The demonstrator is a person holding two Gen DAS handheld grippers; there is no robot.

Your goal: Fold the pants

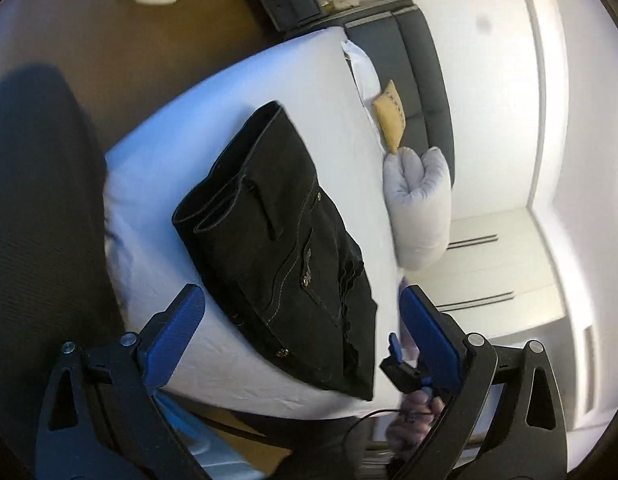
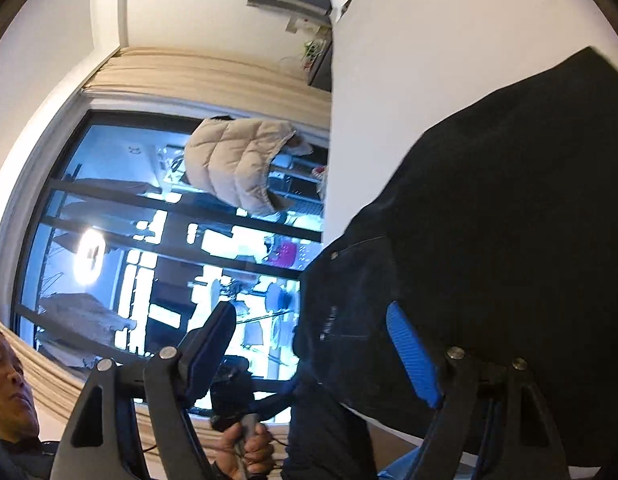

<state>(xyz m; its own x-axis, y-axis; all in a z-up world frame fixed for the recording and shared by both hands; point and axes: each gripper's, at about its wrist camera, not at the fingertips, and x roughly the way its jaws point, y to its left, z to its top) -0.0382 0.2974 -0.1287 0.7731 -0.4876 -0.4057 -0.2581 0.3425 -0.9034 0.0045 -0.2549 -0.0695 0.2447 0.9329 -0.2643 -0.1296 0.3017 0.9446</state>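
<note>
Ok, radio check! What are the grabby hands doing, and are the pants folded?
Left gripper open, empty. Right gripper open, empty. Black pants folded on white bed. Nothing on top of them.

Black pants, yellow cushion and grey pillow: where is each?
Black pants (image 1: 277, 232): left wrist view, middle of folded fabric.
Yellow cushion (image 1: 389, 116): left wrist view, its centre.
Grey pillow (image 1: 419, 208): left wrist view, its front.

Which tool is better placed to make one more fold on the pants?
Probably the right tool: it is open, close against the pants, with fabric beside one finger. The left tool, also open, sits back, seeing the whole bundle on the bed.
</note>
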